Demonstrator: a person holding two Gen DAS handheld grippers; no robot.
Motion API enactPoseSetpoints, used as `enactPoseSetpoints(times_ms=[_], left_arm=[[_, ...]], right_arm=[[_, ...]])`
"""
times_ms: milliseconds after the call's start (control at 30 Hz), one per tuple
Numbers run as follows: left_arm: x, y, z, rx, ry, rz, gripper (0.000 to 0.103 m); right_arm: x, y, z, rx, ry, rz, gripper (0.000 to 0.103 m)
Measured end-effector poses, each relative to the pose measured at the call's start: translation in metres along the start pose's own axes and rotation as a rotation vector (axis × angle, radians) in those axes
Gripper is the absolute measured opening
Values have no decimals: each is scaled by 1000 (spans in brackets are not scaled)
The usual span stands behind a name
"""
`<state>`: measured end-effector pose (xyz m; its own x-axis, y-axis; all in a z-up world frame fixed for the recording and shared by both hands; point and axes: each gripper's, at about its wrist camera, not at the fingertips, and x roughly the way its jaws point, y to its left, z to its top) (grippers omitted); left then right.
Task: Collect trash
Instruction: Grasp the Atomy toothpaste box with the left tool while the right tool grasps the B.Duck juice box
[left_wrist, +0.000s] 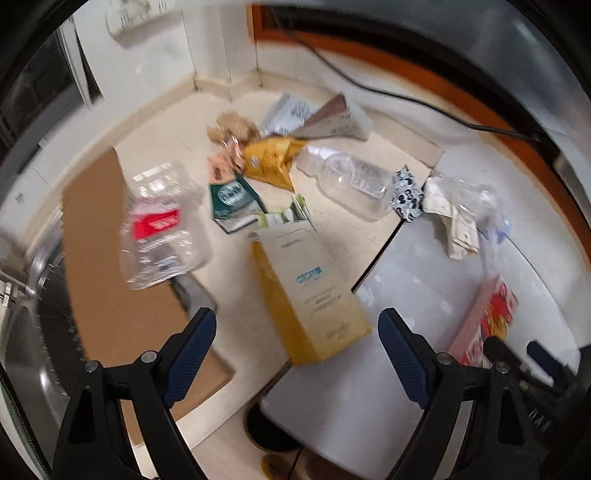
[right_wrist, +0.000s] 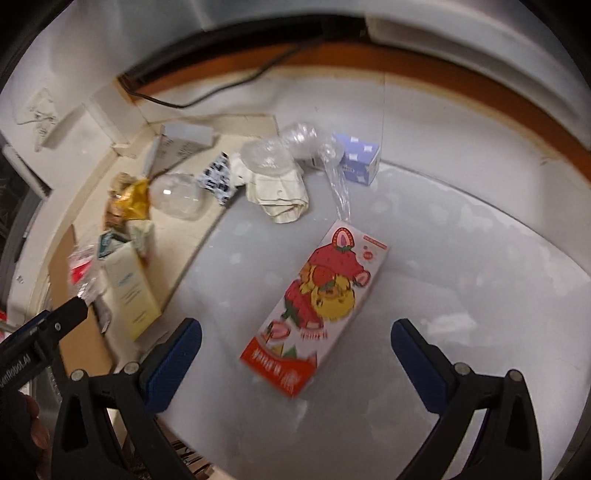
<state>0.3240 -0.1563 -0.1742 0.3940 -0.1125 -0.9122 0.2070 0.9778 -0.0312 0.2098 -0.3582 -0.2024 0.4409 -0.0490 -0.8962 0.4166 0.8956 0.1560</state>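
Observation:
Trash lies across a cream counter (left_wrist: 343, 236) and a round grey table (right_wrist: 461, 266). My left gripper (left_wrist: 297, 350) is open, hovering just short of a cream-and-yellow carton (left_wrist: 310, 295) lying at the counter edge. Beyond it are a clear plastic bottle (left_wrist: 347, 181), a gold wrapper (left_wrist: 271, 160), a green packet (left_wrist: 231, 201) and a clear clamshell with a red label (left_wrist: 162, 225). My right gripper (right_wrist: 295, 347) is open above a red strawberry-print box (right_wrist: 317, 310) flat on the table, its near end between the fingers.
A crumpled cream cloth (right_wrist: 280, 195), clear plastic wrap (right_wrist: 295, 147) and a blue tissue box (right_wrist: 358, 162) lie at the table's far side. A brown board (left_wrist: 110, 266) sits left on the counter beside a metal sink (left_wrist: 26, 332). A black cable (left_wrist: 406, 96) runs along the wall.

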Motion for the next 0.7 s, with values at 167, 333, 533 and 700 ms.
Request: enactPoseSetpoints(times_ms=[167, 333, 533, 700], left_arm=[[40, -5, 14, -35, 59, 30, 88], [65, -8, 21, -52, 88, 84, 88], [79, -1, 20, -91, 115, 83, 73], [76, 1, 13, -99, 106, 92, 56]], right_arm=[[28, -3, 3, 5, 61, 0, 101], [44, -4, 2, -7, 98, 5, 97], [59, -6, 2, -6, 141, 16, 84], [58, -8, 2, 2, 125, 23, 79]])
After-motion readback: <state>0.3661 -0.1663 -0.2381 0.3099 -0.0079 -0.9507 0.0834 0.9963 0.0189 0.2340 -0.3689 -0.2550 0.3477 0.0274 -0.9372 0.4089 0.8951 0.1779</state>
